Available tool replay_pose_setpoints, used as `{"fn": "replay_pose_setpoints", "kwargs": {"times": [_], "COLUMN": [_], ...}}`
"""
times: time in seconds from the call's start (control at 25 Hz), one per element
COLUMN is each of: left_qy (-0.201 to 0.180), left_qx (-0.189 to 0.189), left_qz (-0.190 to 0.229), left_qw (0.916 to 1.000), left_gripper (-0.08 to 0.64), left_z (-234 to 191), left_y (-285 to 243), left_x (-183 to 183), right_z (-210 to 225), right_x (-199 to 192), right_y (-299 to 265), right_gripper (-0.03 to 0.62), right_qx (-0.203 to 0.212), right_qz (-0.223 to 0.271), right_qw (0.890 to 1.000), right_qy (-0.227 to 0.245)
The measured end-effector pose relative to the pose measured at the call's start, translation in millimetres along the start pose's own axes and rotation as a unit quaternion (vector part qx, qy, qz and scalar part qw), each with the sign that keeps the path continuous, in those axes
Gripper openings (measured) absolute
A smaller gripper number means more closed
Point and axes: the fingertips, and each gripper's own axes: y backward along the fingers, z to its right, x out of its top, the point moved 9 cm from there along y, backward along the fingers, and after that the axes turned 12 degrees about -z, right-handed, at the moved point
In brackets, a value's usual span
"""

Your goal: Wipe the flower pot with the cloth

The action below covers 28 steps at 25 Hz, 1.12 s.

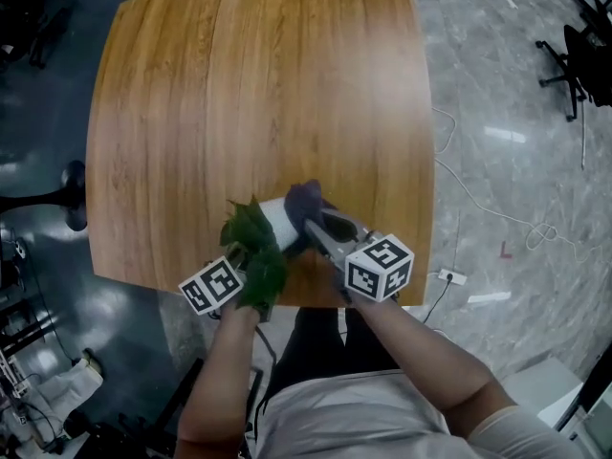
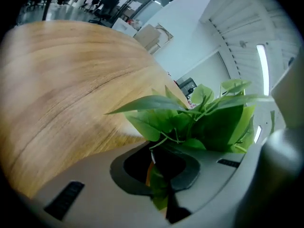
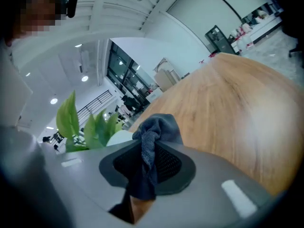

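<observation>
A small white flower pot with a green leafy plant is near the front edge of the wooden table, its leaves leaning toward me. In the left gripper view my left gripper is shut on a leafy stem of the plant. In the head view the leaves hide its jaws and only its marker cube shows. My right gripper is shut on a dark grey-purple cloth, which lies against the pot's right side. In the right gripper view the cloth hangs bunched between the jaws, with the pot just behind.
The table's front edge runs right under both grippers. On the grey floor to the right lie a cable and a power strip. An office chair stands at the far right, a chair base at the left.
</observation>
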Motion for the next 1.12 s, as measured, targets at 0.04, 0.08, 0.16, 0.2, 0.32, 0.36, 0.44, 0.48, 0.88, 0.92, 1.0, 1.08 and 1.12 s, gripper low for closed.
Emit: {"fn": "replay_pose_setpoints", "kwargs": {"times": [0.04,0.08,0.16,0.2,0.32,0.36,0.44,0.48,0.88,0.92,1.0,1.08,1.12], "left_qy": [0.008,0.015,0.032,0.043,0.069,0.077,0.095,0.103,0.083,0.072,0.04,-0.003,-0.027], "left_qx": [-0.005,-0.011,-0.019,-0.022,-0.025,-0.026,-0.03,-0.033,-0.047,-0.04,-0.021,0.0,0.01], "left_qz": [0.001,0.003,0.004,0.003,-0.004,-0.006,-0.008,-0.009,-0.011,-0.013,-0.02,-0.028,-0.031], "left_qw": [1.0,0.9998,0.9993,0.9988,0.9973,0.9966,0.995,0.9941,0.9954,0.9965,0.9988,0.9996,0.9991], "left_gripper": [0.025,0.025,0.025,0.023,0.025,0.025,0.025,0.025,0.026,0.026,0.026,0.026,0.026], "left_z": [-1.8,-3.3,-6.7,-8.5,-10.8,-10.6,-10.9,-12.0,-10.1,-8.2,-2.5,4.6,7.8], "left_y": [-0.8,-2.0,-4.8,-5.8,-7.5,-7.6,-6.3,-5.4,-14.8,-14.2,-10.8,-6.7,-5.1], "left_x": [-1.0,-1.1,-0.5,-0.7,-2.4,-3.0,-5.8,-7.3,2.4,3.1,3.3,3.4,4.2], "right_z": [10.7,17.5,17.4,10.0,-31.9,-46.3,-63.9,-64.7,-18.2,-30.7,-52.2,-58.5,-54.0], "right_x": [-1.9,-1.9,0.3,1.2,1.7,1.4,-1.9,-4.5,-15.0,-10.4,1.2,12.6,16.4], "right_y": [-0.5,-1.1,-2.5,-2.9,-4.7,-5.9,-7.0,-6.7,-4.8,-6.0,-4.3,0.6,2.5], "right_gripper": [0.069,0.069,0.069,0.069,0.069,0.069,0.069,0.069,0.069,0.069,0.069,0.069,0.069], "right_qx": [-0.015,-0.026,-0.029,-0.021,0.025,0.04,0.054,0.05,-0.011,0.007,0.031,0.032,0.024], "right_qz": [0.004,0.006,0.009,0.008,-0.006,-0.013,-0.023,-0.025,-0.015,-0.015,-0.015,-0.01,-0.009], "right_qw": [1.0,1.0,0.999,1.0,1.0,0.999,0.998,0.998,1.0,1.0,0.999,0.998,0.998], "right_qy": [-0.008,-0.011,-0.013,-0.011,0.012,0.022,0.035,0.038,0.012,0.021,0.04,0.051,0.05]}}
